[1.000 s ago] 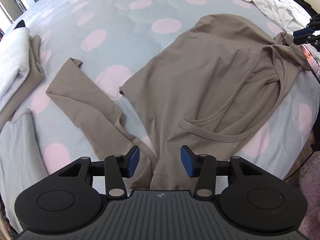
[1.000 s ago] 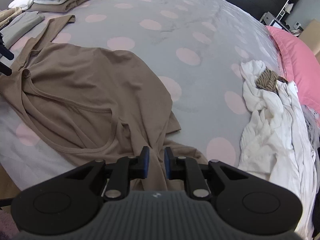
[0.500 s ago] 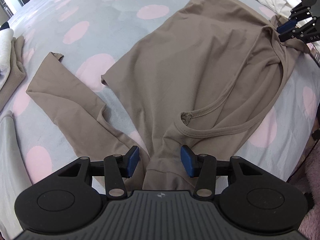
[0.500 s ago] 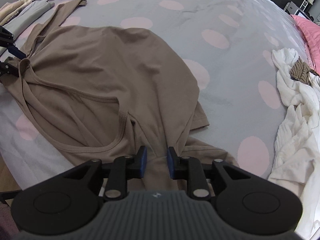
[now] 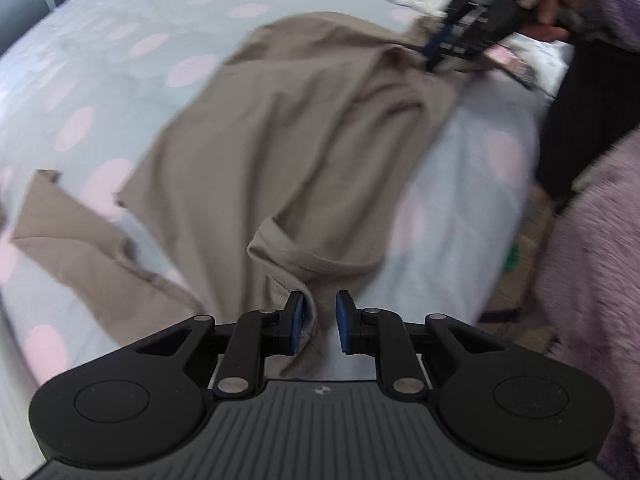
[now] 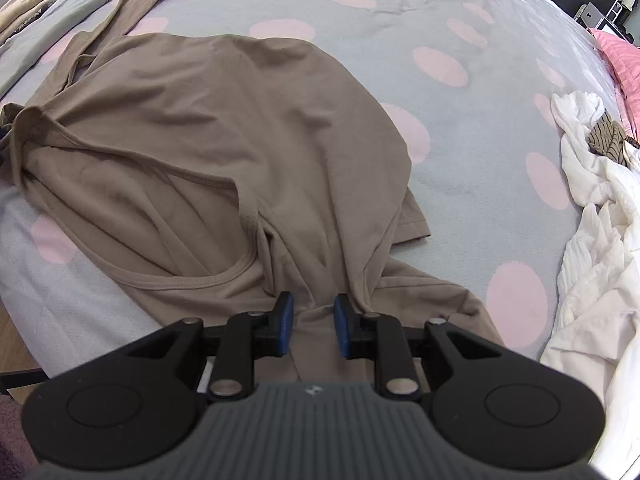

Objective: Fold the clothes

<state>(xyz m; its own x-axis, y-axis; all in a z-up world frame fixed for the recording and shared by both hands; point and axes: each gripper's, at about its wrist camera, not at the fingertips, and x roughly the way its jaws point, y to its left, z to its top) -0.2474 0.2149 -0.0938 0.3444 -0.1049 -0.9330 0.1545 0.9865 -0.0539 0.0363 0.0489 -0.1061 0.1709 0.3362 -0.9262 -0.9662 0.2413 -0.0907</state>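
A brown long-sleeved shirt [image 5: 280, 140] lies spread on the grey, pink-dotted bedcover [image 5: 100, 60]. My left gripper [image 5: 318, 320] is at its near shoulder, beside the neckline [image 5: 320, 260]. Its jaws are closing; a fold of fabric rests against the left pad and a gap shows at the right pad. This view is blurred. Across the shirt, a hand [image 5: 548, 8] holds my right gripper [image 5: 432, 52] at the other shoulder. In the right wrist view the shirt [image 6: 240, 120] bunches into my right gripper [image 6: 314, 322], shut on the fabric, and creases fan out from its pads.
A crumpled pile of white clothes [image 6: 592, 240] lies to the right, a pink pillow [image 6: 616, 52] behind it. Folded garments [image 6: 60, 4] sit at the far left. The shirt's loose sleeve [image 5: 80, 232] trails left. A purple fuzzy sleeve [image 5: 592, 260] fills the bed's edge.
My left gripper has slid right along the shirt to the neckline, rolled, and its jaws have narrowed around a fold. The right gripper has sunk closer to the shirt, jaws slightly wider.
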